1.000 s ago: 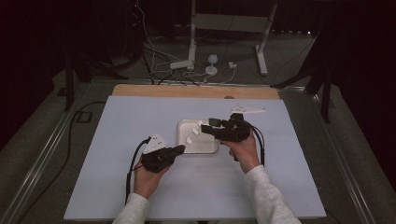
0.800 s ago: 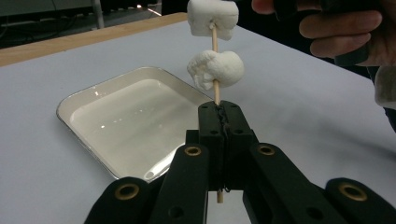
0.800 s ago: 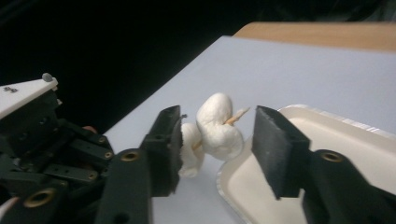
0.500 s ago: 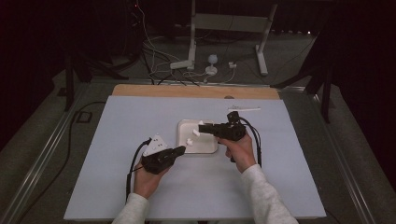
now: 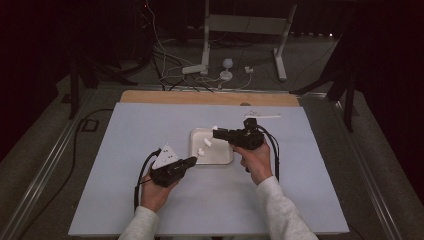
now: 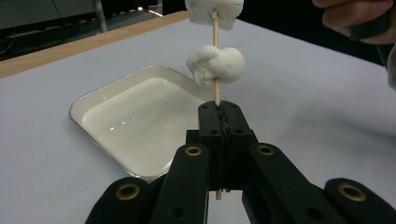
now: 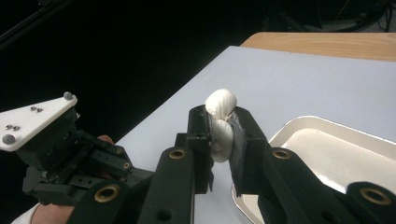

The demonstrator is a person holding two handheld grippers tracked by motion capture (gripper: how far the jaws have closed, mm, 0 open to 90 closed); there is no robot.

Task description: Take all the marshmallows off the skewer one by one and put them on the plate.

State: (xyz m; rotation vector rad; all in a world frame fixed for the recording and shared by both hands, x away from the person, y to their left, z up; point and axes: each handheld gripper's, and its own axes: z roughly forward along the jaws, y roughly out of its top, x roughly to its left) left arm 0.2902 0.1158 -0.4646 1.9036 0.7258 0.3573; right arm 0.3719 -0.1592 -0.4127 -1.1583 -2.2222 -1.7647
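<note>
A thin wooden skewer (image 6: 215, 42) stands upright, with my left gripper (image 6: 219, 109) shut on its lower end. Two white marshmallows are threaded on it, one low (image 6: 217, 65) and one at the top (image 6: 214, 11). In the high view the left gripper (image 5: 192, 161) sits at the near left corner of the white tray (image 5: 225, 160), and the skewer's marshmallows (image 5: 204, 147) lean over the tray. My right gripper (image 7: 219, 126) is shut on another marshmallow (image 7: 220, 105). It hovers over the tray (image 7: 299, 122), pointing left, a little beyond the skewer's tip (image 5: 216, 133).
The tray lies mid-table on a pale blue mat (image 5: 125, 150). A small white strip (image 5: 261, 116) lies near the far edge, in front of a wooden board (image 5: 165, 96). Cables and stand legs (image 5: 205, 45) are on the floor behind the table.
The right gripper has turned slightly in the hand and kept its marshmallow over the tray. The left gripper and skewer have hardly moved.
</note>
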